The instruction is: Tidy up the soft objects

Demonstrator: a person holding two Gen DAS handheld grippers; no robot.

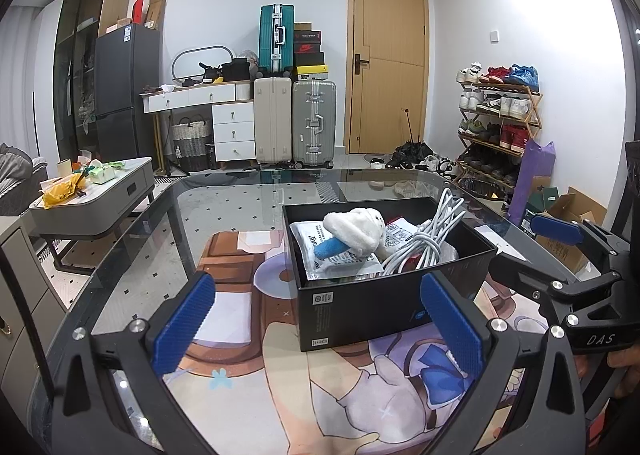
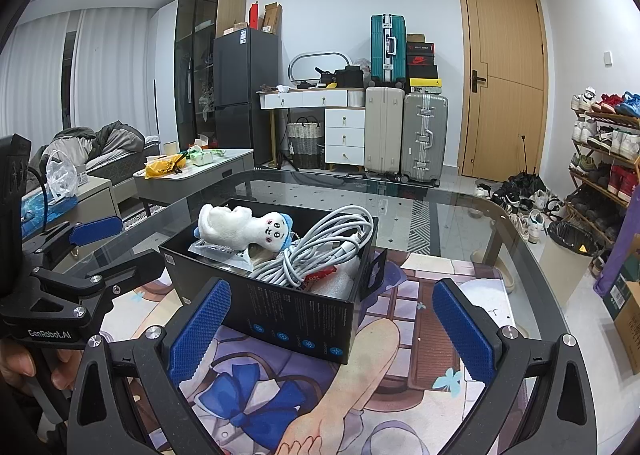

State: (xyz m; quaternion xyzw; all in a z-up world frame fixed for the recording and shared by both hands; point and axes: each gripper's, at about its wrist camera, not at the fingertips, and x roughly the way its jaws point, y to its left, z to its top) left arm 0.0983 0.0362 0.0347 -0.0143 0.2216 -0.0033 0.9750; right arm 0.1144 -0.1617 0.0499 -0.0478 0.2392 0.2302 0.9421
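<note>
An open black box (image 1: 384, 295) (image 2: 296, 307) stands on a printed mat on the glass table (image 1: 224, 207). In it lie a white plush toy with blue parts (image 1: 356, 231) (image 2: 244, 227), a coiled white cable (image 1: 424, 243) (image 2: 324, 251) and white sealed packets (image 1: 312, 239). My left gripper (image 1: 320, 319) is open at the box's near-left side, nothing between its blue pads. My right gripper (image 2: 332, 329) is also open and empty, its left pad in front of the box's near wall. Each gripper shows in the other's view, right (image 1: 532, 251) and left (image 2: 116, 249), flanking the box.
A low grey coffee table (image 1: 120, 191) with clutter stands to the left beyond the glass table. Suitcases (image 1: 296, 123) and a white drawer desk line the far wall by a wooden door. A shoe rack (image 1: 496, 127) and cardboard boxes (image 1: 568, 223) are on the right.
</note>
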